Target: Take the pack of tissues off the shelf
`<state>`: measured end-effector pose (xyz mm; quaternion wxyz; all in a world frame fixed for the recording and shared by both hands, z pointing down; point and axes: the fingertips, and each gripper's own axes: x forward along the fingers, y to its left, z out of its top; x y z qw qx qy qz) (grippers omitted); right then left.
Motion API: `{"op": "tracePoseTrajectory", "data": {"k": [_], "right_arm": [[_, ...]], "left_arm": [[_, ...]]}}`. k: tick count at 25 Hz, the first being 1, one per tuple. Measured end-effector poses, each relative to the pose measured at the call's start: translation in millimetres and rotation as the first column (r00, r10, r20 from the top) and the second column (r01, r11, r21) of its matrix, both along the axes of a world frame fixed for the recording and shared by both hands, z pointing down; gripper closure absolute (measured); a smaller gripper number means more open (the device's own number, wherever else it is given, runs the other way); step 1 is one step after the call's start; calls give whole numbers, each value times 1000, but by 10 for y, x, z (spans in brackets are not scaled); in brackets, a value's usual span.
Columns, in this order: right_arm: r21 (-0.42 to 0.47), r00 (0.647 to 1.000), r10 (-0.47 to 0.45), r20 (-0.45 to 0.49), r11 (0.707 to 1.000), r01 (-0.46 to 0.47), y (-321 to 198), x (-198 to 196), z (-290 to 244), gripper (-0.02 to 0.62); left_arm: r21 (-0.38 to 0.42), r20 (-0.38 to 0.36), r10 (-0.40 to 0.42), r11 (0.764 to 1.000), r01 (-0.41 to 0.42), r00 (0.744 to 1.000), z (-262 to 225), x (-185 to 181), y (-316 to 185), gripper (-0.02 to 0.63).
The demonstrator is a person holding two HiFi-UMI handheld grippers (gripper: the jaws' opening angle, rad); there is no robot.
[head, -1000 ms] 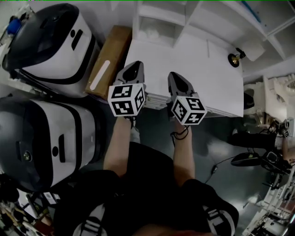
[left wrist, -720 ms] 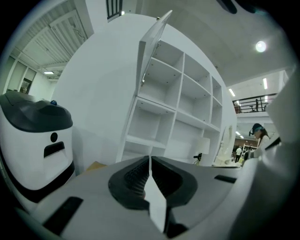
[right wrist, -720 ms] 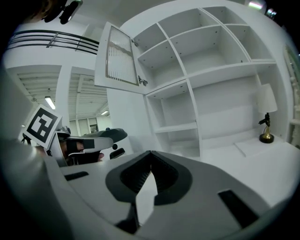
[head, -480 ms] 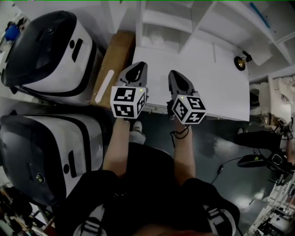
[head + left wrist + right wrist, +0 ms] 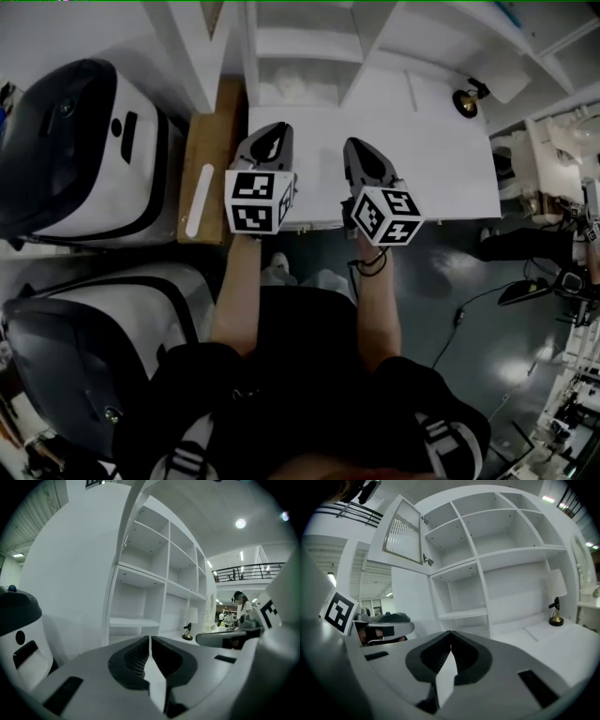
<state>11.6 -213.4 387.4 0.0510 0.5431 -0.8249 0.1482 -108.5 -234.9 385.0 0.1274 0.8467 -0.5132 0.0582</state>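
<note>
A white shelf unit (image 5: 309,47) stands ahead behind a white desk top (image 5: 422,159). In its low left compartment lies a pale lumpy shape (image 5: 295,90), possibly the pack of tissues; I cannot tell for sure. My left gripper (image 5: 267,141) and right gripper (image 5: 363,150) hover side by side over the desk's front edge, pointing at the shelves. The left gripper (image 5: 150,637) has its jaws meeting at the tips, with nothing between them. So does the right gripper (image 5: 451,633). The tissue pack does not show plainly in either gripper view.
A small lamp with a gold base (image 5: 464,98) stands on the desk at the right. A brown cardboard box (image 5: 208,159) and two large white-and-black machines (image 5: 84,150) crowd the left. A louvred cabinet door (image 5: 403,534) hangs open up high. People stand far off (image 5: 229,618).
Both grippers have travelled with me toward the shelf unit, which now sits more squarely ahead. The machines have slid down and left in view. The jaws stay shut.
</note>
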Motion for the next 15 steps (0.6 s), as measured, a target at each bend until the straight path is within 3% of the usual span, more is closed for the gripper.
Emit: {"op": "tracePoseTrajectory", "data": {"k": [4, 8, 15], "right_arm": [[22, 1000, 1, -20, 1000, 0, -113, -42, -130, 575], [13, 998, -54, -41, 998, 54, -209, -332, -122, 575], [2, 986, -151, -72, 988, 152, -268, -792, -78, 575]], "left_arm": [[5, -15, 19, 1000, -19, 1000, -62, 16, -96, 578], [-26, -26, 27, 999, -28, 999, -12, -101, -129, 578], [-69, -34, -48, 997, 46, 998, 134, -502, -161, 578]]}}
